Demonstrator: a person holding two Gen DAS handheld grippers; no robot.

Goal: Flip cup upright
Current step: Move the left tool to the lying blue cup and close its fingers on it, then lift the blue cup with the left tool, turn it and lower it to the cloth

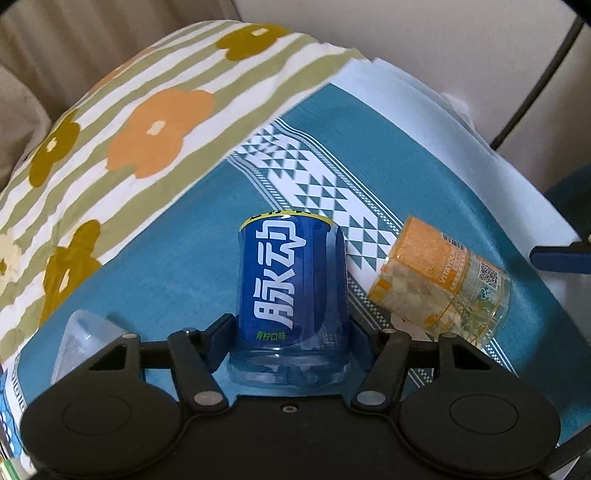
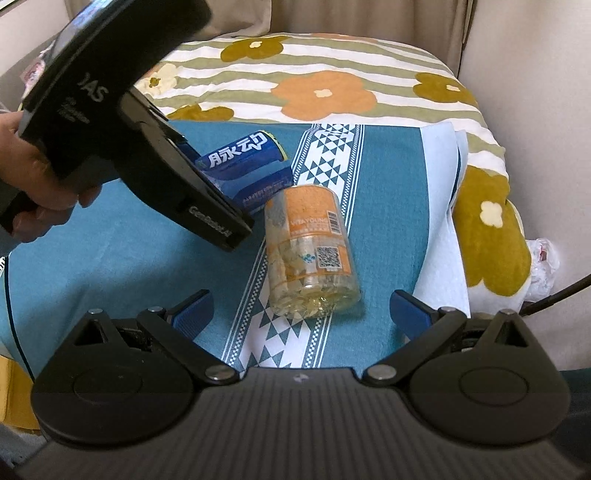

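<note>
Blue cup (image 1: 291, 291) clamped in left gripper (image 1: 290, 334); right gripper (image 2: 301, 308) spread; orange cup (image 2: 314, 251) lying sideways.

We are in a home, likely a bedroom. A flower-patterned quilt (image 2: 325, 77) lies at the far side, a teal woven cloth (image 2: 110, 258) covers the near surface, and beige curtains (image 2: 369, 18) hang behind.

The blue-labelled plastic cup (image 1: 291, 291) sits between the fingers of the left hand-held gripper (image 1: 290, 332), tilted, above the teal patterned cloth (image 1: 177, 266) on the table. Just to its right, the orange-labelled clear plastic cup (image 2: 312, 251) lies on its side on that cloth, ahead of the right hand-held gripper (image 2: 301, 314) and between its spread fingers. Behind the cloth lies a striped floral sheet (image 2: 332, 92). A clear plastic container (image 1: 79, 343) rests at the left gripper's left.
</note>
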